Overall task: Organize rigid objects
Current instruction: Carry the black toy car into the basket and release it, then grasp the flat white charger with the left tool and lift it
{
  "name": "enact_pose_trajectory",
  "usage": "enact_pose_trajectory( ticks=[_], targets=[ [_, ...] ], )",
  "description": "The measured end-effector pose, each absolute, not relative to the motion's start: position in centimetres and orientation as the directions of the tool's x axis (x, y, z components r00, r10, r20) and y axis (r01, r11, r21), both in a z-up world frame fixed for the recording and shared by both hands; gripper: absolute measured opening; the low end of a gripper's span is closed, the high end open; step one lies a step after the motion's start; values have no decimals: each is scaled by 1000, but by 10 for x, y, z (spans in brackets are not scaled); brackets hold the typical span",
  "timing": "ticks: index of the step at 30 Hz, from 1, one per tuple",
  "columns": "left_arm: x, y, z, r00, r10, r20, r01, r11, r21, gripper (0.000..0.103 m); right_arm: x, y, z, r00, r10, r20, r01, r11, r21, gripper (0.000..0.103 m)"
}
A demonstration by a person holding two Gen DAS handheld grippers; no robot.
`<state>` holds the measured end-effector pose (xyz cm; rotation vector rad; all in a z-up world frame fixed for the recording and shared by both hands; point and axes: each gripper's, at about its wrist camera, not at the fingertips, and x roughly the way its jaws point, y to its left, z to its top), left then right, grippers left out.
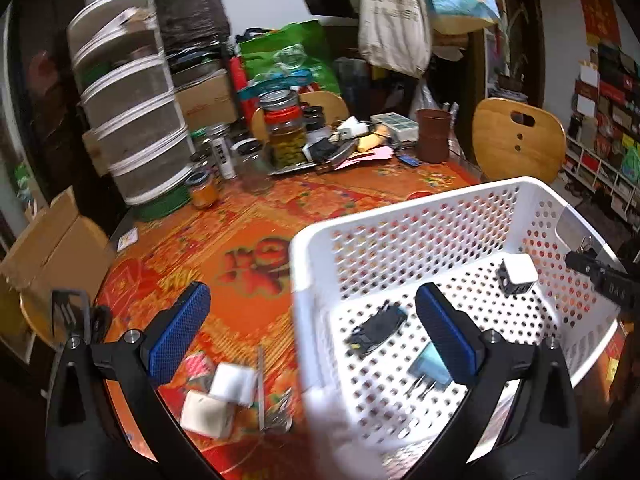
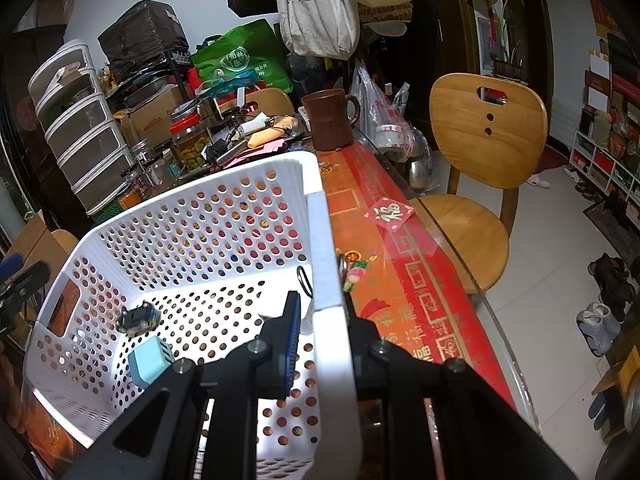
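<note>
cluttered counter under red patterned cloth, white perforated basket holding three chargers; left gripper jaws spread empty, right gripper jaws pinching basket rim

The basket is white perforated plastic, smooth and faintly glossy; the surface shows a printed cover under glossy glass; the chair is smooth wood; the tote is matt cloth.

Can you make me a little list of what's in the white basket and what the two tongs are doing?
basket: white, holed, on the orange tablecloth
inside: black plug, blue charger, white cube charger
left tongs: open, empty, straddling the basket's wall
right tongs: shut on the basket's wall
outside: two white blocks
</note>
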<state>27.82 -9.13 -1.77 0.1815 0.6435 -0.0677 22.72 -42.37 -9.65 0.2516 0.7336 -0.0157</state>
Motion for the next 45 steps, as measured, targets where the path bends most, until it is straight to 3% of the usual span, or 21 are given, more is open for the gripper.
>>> enact_pose_trajectory(
  ticks=[6, 13, 26, 33, 36, 38, 40, 45],
  targets=[
    [249, 8, -30, 784, 43, -619, -12, 998, 55, 102, 227, -424, -96, 744, 75, -664, 103, 969, 224, 17],
    [250, 86, -102, 655, 77, -752, -93, 995, 21, 102, 226, -425, -98, 746, 75, -662, 105, 968, 229, 17],
    [281, 79, -168, 566, 41, -824, -71, 997, 0, 102, 225, -424, -98, 739, 68, -670, 107, 970, 217, 17],
    [287, 78, -175, 563, 51, -825, -83, 997, 5, 99, 225, -424, -97, 738, 66, -672, 104, 972, 210, 17],
    [286, 79, -174, 570, 51, -820, -88, 996, 1, 93, 225, -424, -97, 738, 66, -672, 104, 972, 210, 17],
    [284, 79, -172, 579, 55, -813, -89, 996, 4, 84, 225, -424, -97, 738, 66, -672, 105, 972, 210, 17],
    [280, 75, -168, 597, 69, -799, -79, 997, 27, 64, 225, -424, -97, 737, 66, -672, 104, 972, 210, 17],
    [273, 67, -159, 632, 136, -763, -96, 991, 97, 63, 225, -424, -97, 737, 66, -672, 104, 972, 210, 17]
  ],
)
